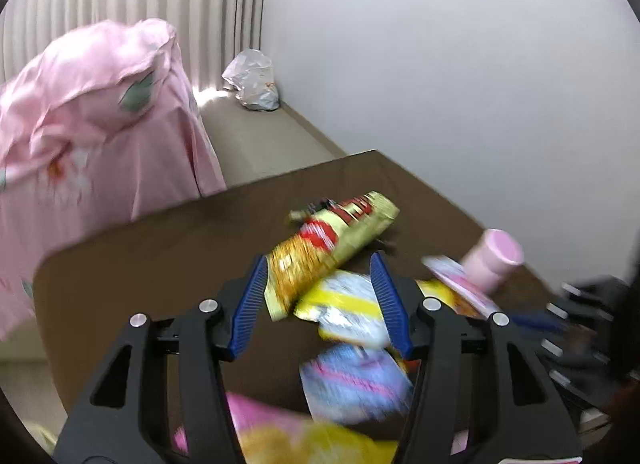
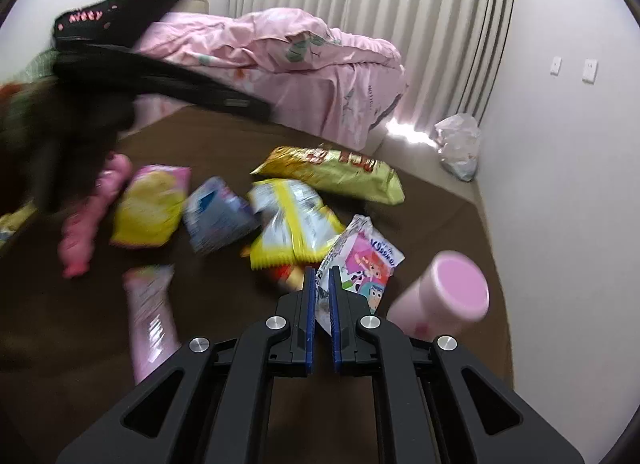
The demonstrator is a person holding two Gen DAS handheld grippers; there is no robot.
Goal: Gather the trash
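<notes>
the right gripper [image 2: 321,270] pinches a cartoon wrapper [image 2: 362,264] by its near edge, likely so it can lift off the brown table [image 2: 60,344]. the left gripper [image 1: 320,270] stands about half wide and holds nothing; a gold chip bag [image 1: 332,240] lies between its fingers. more snack bags lie near, and a pink cup [image 2: 444,294] sits beside the wrapper.

Both grippers — left gripper [image 1: 322,270], right gripper [image 2: 322,278] — black frames, ribbed blue pads, silver screws.
</notes>
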